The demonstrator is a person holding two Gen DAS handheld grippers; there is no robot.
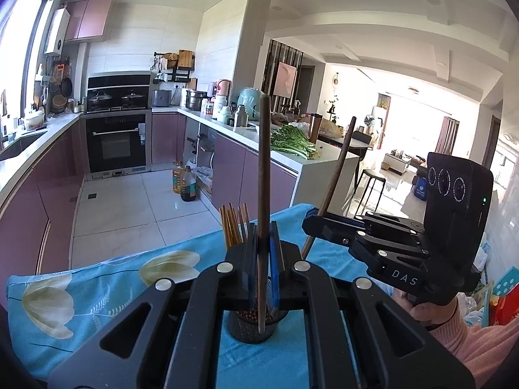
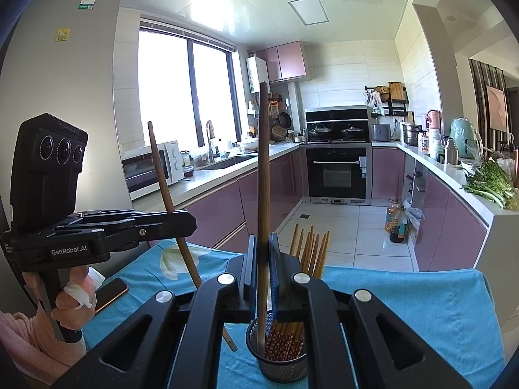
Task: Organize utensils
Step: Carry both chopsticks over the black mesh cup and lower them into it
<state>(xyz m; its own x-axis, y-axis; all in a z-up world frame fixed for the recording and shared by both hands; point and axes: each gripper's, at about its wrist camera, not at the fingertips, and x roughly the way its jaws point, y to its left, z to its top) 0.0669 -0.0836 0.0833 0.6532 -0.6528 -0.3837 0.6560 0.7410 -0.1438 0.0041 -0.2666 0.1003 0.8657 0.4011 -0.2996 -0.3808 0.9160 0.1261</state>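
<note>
The left tongs (image 1: 264,256) are clamped on a dark wooden chopstick (image 1: 263,194), which stands nearly upright between the blue-edged pads, its lower tip reaching down into the mesh utensil holder (image 1: 251,327) just below. Seen from the right wrist camera, the same left tongs (image 2: 186,223) reach in level from the left, gripped by a hand (image 2: 73,298) with a white bandage on one finger and a pink sleeve (image 2: 22,340) behind it; there the chopstick slants through the tips, top leaning left.

The right tongs (image 2: 264,259) are likewise closed on a second dark chopstick (image 2: 263,194), held close to vertical with its lower end inside the holder (image 2: 280,359), beside a bundle of lighter chopsticks (image 2: 311,249) with patterned ends. From the left wrist camera, the right tongs (image 1: 313,222) enter from the right, tilted slightly downward, with the hand (image 1: 431,308) wrapped round the handle below.

The holder stands on a tabletop covered by a blue flowered cloth (image 1: 97,291). A phone (image 2: 112,293) lies on the cloth near the left hand.
</note>
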